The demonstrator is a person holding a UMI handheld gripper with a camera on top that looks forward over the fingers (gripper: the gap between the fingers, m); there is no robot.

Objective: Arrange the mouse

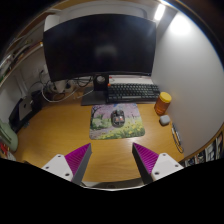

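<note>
A dark mouse (118, 118) sits on a patterned mouse mat (116, 121) in the middle of the wooden desk (60, 128), in front of the keyboard (134, 91). My gripper (112, 160) is held above the desk's near part, well short of the mat. Its two fingers with magenta pads (72, 160) stand wide apart with nothing between them but bare desk.
A large dark monitor (98, 46) stands at the back. An orange bottle (162, 102) and a small grey thing (165, 120) stand right of the mat. Cables and a socket strip (60, 88) lie at the back left. A white wall is at the right.
</note>
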